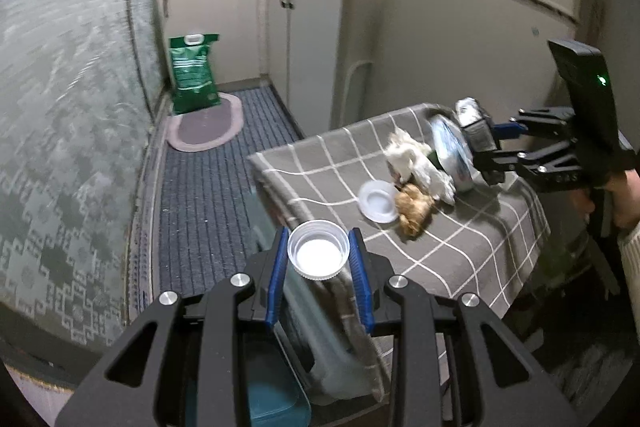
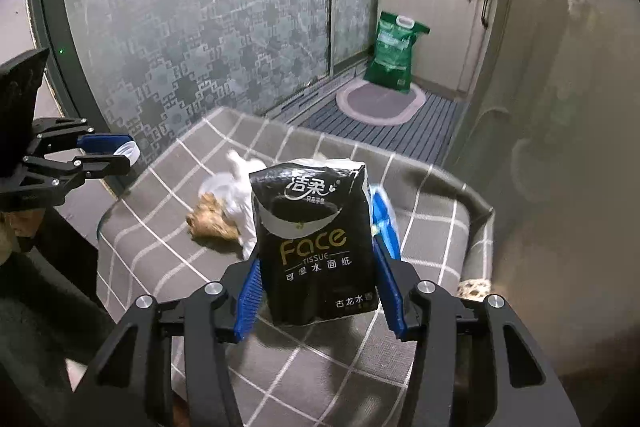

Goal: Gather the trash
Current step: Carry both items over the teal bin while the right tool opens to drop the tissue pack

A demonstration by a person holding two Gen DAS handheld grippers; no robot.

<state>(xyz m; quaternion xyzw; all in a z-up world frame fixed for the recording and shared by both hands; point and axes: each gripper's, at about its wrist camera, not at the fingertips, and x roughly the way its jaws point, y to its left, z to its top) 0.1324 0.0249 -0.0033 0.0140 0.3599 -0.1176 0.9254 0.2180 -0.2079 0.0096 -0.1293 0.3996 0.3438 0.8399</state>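
On the table's grey checked cloth [image 1: 320, 163] lie a white lid [image 1: 378, 201], a brown crumpled wad [image 1: 414, 213], white crumpled paper [image 1: 412, 155] and a blue-white wrapper [image 1: 452, 151]. My left gripper [image 1: 319, 261] is shut on a small clear plastic cup [image 1: 318, 255], off the table's near corner; the right wrist view shows this cup [image 2: 130, 151] at far left. My right gripper [image 2: 316, 251] is shut on a black tissue pack [image 2: 316, 227], upright over the cloth [image 2: 168, 187] beside the brown wad [image 2: 212, 221]. The left wrist view shows that gripper [image 1: 478, 147] at the table's far side.
A teal container [image 1: 276, 395] sits low beneath my left gripper. A green bag [image 1: 194, 71] stands on an oval mat [image 1: 208, 125] at the end of the striped floor runner. A patterned glass door [image 2: 180, 27] lines one side, cabinets [image 1: 304, 39] the other. A hand [image 1: 628, 195] holds the right gripper.
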